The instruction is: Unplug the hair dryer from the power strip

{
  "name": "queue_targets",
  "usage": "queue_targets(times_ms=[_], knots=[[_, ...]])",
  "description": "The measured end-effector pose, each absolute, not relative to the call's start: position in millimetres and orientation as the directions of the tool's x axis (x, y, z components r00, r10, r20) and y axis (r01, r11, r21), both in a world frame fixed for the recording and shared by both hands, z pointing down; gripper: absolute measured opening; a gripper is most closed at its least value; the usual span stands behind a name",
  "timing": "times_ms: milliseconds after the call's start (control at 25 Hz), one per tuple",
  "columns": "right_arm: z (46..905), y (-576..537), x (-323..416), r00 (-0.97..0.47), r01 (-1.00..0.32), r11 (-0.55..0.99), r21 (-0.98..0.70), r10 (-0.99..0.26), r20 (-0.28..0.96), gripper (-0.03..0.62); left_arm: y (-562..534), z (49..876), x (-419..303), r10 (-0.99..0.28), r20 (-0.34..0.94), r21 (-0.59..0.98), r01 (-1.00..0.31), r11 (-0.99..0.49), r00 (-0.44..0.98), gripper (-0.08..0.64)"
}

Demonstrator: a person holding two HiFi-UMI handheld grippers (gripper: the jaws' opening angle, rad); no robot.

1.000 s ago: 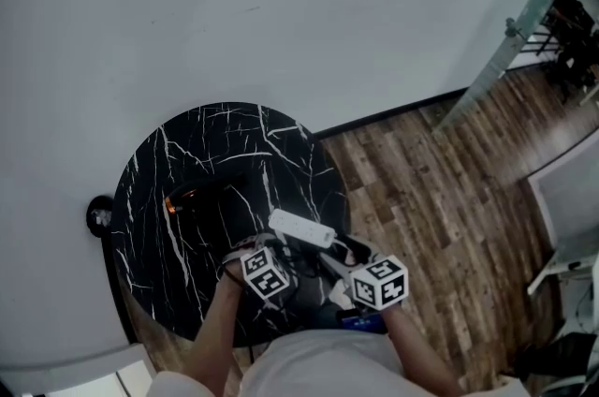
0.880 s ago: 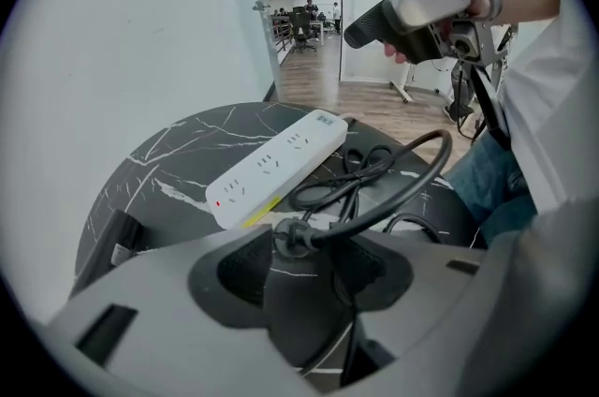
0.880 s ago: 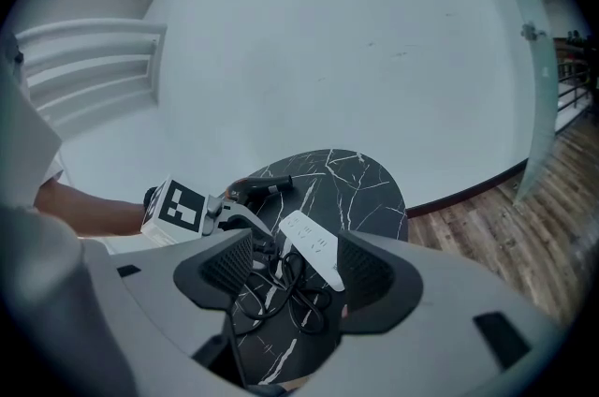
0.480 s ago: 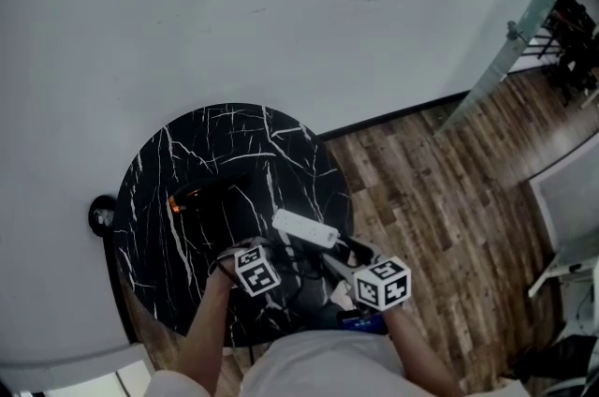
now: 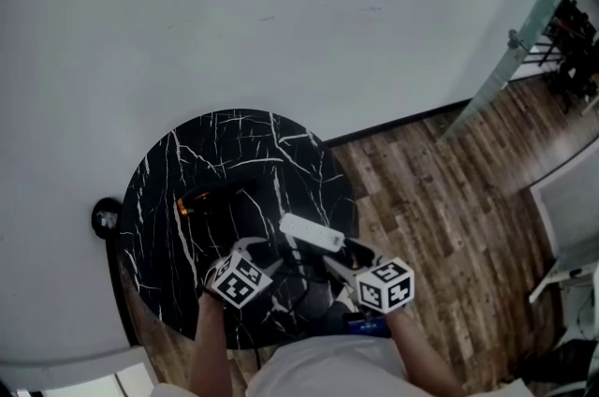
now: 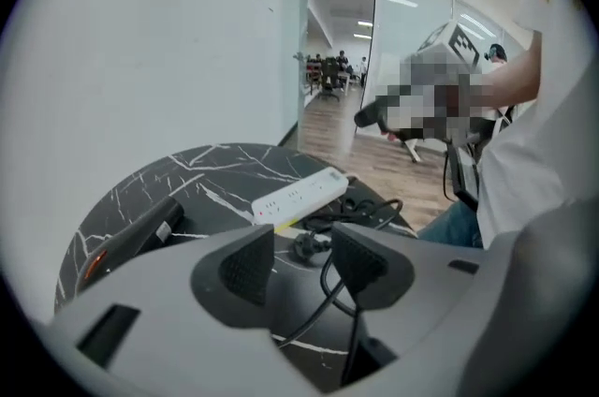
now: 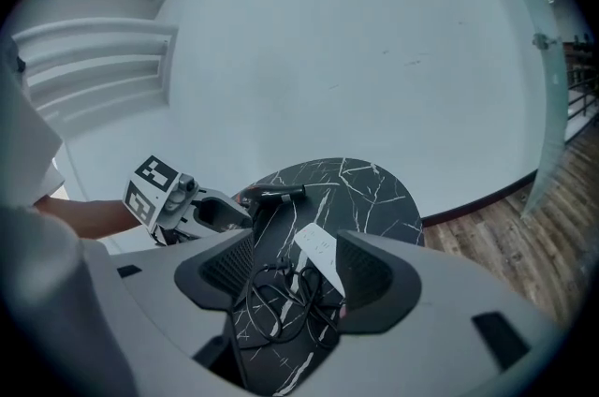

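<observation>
Unplug step looked done: plug (image 6: 309, 244) lay loose on desk (image 5: 187, 170), clear of power strip (image 5: 312, 232). Left tool (image 6: 301, 266) jaws just opened, empty; right tool (image 7: 285, 269) open, empty. Next, by my judgement: withdraw 2 tools.

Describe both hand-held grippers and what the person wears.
The left hand-held gripper and right hand-held gripper have grey bodies with two dark textured pads. Each carries a white cube with black square markers. The person wears a white shirt; forearms bare.

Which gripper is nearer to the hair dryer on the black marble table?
Left. The hair dryer lies just ahead of the left gripper, off to its left. The right gripper is farther off, by the power strip.
</observation>
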State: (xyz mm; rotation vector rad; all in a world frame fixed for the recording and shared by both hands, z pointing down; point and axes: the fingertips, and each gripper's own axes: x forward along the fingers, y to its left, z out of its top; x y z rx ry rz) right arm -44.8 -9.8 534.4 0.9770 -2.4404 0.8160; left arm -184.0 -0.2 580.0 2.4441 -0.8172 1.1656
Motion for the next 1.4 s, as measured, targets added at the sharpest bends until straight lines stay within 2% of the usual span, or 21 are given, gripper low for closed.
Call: queue_targets(times_ms=[40,80,160,200,240,360,440,520,680,800,1000,1200,1400], knots=[[529,-11,-48,-0.685,-0.715,0.603,-0.354,-0.502,0.528,0.267,-2,570,-184,-0.390,0.765,0.028,-0.631,-0.775,0.513,0.192],[522,-12,-51,-0.682,-0.716,0.615,-0.329,-0.517,0.517,0.228,-4,559,-183,-0.418,0.746,0.024,-0.648,-0.762,0.519,0.192],[505,-17,-56,-0.667,-0.729,0.628,-0.272,-0.562,0.490,0.095,-8,534,-181,-0.486,0.689,0.029,-0.690,-0.723,0.538,0.182],[498,-20,-59,-0.659,-0.735,0.631,-0.248,-0.583,0.475,0.033,-11,519,-181,-0.535,0.641,0.038,-0.719,-0.694,0.550,0.123],[491,-22,-62,-0.655,-0.739,0.634,-0.229,-0.596,0.463,0.003,-14,504,-182,-0.589,0.582,0.050,-0.748,-0.661,0.560,-0.002],[470,-24,-69,-0.660,-0.739,0.639,-0.215,-0.621,0.423,0.000,-13,467,-183,-0.710,0.430,0.090,-0.809,-0.581,0.558,-0.002],[456,-26,-75,-0.685,-0.723,0.652,-0.229,-0.629,0.368,-0.002,-10,451,-186,-0.772,0.370,0.056,-0.842,-0.537,0.517,-0.002],[443,-25,-78,-0.704,-0.707,0.665,-0.241,-0.630,0.327,-0.002,-8,438,-190,-0.822,0.327,0.025,-0.874,-0.485,0.466,-0.002],[425,-19,-72,-0.686,-0.721,0.675,-0.158,-0.663,0.300,-0.002,-2,421,-188,-0.865,0.272,0.122,-0.907,-0.404,0.422,-0.002],[411,-16,-67,-0.680,-0.726,0.675,-0.131,-0.678,0.278,-0.002,0,405,-188,-0.899,0.227,0.120,-0.927,-0.355,0.374,-0.002],[385,-3,-53,-0.670,-0.739,0.665,-0.109,-0.709,0.219,-0.002,17,384,-170,-0.925,0.214,0.033,-0.948,-0.316,0.316,-0.002],[382,14,-46,-0.696,-0.717,0.688,-0.113,-0.695,0.182,-0.002,39,376,-165,-0.933,0.226,0.067,-0.960,-0.272,0.281,-0.002],[385,23,-32,-0.685,-0.725,0.682,-0.098,-0.699,0.207,-0.002,55,372,-162,-0.953,0.209,0.006,-0.975,-0.223,0.220,-0.002]])
